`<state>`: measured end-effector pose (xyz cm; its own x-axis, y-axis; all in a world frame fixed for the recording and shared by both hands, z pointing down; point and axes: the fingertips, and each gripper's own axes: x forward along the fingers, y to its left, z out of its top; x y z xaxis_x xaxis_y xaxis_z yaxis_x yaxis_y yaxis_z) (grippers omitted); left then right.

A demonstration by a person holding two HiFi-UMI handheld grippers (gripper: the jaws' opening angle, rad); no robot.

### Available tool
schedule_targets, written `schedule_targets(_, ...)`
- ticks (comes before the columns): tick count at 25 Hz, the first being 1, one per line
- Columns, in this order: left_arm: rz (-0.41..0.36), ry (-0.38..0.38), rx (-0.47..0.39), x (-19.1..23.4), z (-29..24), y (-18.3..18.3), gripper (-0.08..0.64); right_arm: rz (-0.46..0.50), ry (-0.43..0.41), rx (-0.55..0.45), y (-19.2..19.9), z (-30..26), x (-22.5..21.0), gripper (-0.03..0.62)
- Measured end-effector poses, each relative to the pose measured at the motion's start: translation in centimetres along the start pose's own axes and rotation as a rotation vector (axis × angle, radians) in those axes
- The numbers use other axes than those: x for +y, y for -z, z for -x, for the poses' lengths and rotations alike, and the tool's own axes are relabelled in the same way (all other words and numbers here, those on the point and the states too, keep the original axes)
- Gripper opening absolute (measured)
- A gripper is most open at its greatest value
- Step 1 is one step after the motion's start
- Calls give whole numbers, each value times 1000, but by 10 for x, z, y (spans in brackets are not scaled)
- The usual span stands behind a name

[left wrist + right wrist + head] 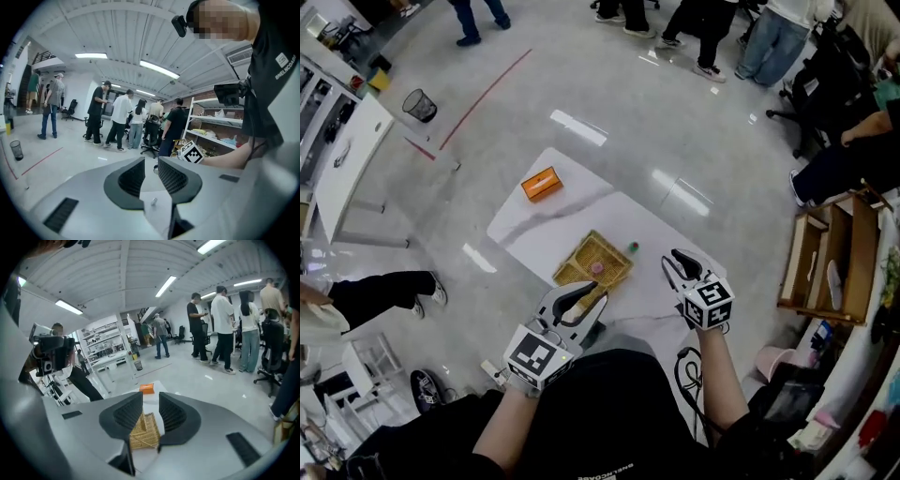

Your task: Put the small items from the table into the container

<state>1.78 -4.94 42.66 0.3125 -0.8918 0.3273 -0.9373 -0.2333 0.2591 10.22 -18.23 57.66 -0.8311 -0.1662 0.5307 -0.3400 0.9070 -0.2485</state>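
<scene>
A woven basket lies on the white marble table, with a small pink item inside it. A small green and red item rests on the table at the basket's right edge. My left gripper hovers at the basket's near corner, jaws apart and empty. My right gripper hangs to the right of the basket, also open with nothing between its jaws. In the right gripper view the basket shows through the gap.
An orange box sits at the table's far left corner, also in the right gripper view. A wooden shelf stands to the right, a waste bin far left. Several people stand beyond the table; someone's leg is at the left.
</scene>
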Motion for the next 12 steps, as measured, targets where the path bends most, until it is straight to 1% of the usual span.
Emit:
schedule_targets(4,45,-76,25,15,17,18,71,36,-42,94,20,-45,0,95)
schedule_targets(12,87,-194,42,42,43,43,72,108,-92,302,76,-117,-4,95)
